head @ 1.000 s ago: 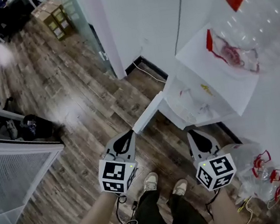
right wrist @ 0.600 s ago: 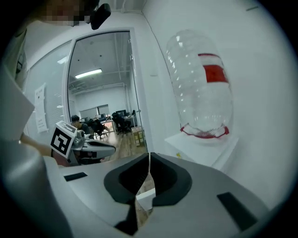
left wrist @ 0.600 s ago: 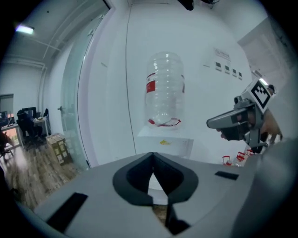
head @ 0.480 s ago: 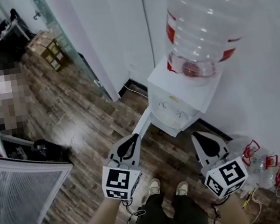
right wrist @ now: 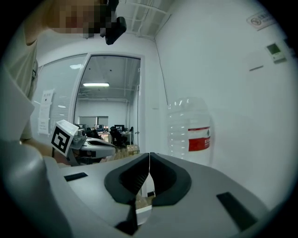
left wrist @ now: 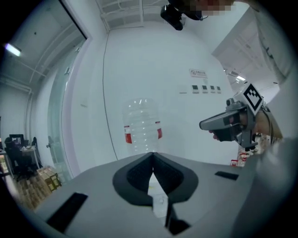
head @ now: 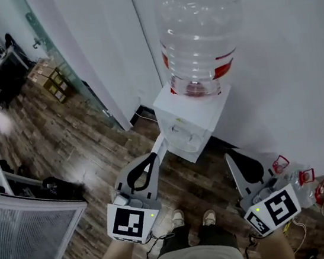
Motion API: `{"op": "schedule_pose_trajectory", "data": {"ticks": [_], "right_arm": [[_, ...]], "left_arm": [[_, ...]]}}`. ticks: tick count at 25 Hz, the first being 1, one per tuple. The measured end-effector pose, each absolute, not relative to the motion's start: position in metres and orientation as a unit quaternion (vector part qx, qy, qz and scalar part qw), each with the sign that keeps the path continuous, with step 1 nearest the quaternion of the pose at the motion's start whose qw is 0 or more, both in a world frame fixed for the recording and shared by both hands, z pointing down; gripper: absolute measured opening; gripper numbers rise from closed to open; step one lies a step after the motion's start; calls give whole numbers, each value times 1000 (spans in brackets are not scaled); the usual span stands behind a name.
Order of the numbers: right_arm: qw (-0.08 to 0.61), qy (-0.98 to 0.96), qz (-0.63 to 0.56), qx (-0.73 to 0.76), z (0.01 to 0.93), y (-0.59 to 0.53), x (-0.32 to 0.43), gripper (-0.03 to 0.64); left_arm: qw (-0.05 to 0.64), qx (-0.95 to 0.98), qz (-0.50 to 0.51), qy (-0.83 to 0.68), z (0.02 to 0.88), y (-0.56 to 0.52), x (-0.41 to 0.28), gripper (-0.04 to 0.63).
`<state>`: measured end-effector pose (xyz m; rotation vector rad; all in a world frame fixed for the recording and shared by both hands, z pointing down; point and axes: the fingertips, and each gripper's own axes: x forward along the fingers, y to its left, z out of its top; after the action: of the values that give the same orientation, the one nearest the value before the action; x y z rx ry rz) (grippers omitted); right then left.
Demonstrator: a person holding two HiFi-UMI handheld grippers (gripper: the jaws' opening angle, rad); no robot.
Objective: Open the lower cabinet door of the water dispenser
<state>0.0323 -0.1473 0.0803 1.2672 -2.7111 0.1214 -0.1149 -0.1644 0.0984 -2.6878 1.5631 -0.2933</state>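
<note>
The white water dispenser [head: 187, 116] stands against the wall with a clear bottle [head: 197, 37] on top. Its lower cabinet door [head: 159, 146] stands swung out, seen edge-on as a thin white strip. My left gripper [head: 152, 155] is shut and empty, its tips overlapping that strip in the head view. The right gripper [head: 230, 154] is shut and empty too, held level on the dispenser's right. From the left gripper [left wrist: 152, 154] I see the bottle [left wrist: 142, 125] ahead. The right gripper [right wrist: 149, 154] has the bottle [right wrist: 191, 130] ahead to its right. Neither gripper touches anything.
Empty bottles with red handles [head: 294, 173] lie on the wood floor at the right. A glass partition [head: 57, 63] and cardboard boxes [head: 48, 82] are at the far left. A white mesh-sided unit [head: 26, 229] stands at the lower left. My shoes [head: 192, 217] are between the grippers.
Both grippers have risen and look larger in the head view. The head view has swung so the dispenser moved from the right to the centre, its whole bottle showing.
</note>
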Motion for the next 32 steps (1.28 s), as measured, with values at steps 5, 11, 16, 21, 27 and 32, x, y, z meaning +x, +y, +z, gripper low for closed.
{"op": "schedule_pose_trajectory", "data": {"ticks": [5, 11, 16, 21, 27, 32], "right_arm": [[41, -896, 16, 442, 35, -134, 56, 8], [26, -889, -10, 457, -6, -110, 80, 8], [14, -890, -24, 455, -27, -96, 88, 7], [26, -891, -43, 451, -34, -89, 96, 6], [25, -892, -39, 450, -35, -85, 103, 6], [20, -894, -45, 445, -42, -83, 105, 6]], "left_arm": [[9, -870, -70, 487, 54, -142, -93, 6], [36, -880, -57, 470, 21, -120, -68, 5], [56, -883, -56, 464, 6, -107, -56, 6], [66, -884, -51, 460, -8, -102, -49, 6], [74, -885, -53, 457, -14, -96, -45, 6], [68, -883, -55, 461, -13, -90, -43, 5]]}}
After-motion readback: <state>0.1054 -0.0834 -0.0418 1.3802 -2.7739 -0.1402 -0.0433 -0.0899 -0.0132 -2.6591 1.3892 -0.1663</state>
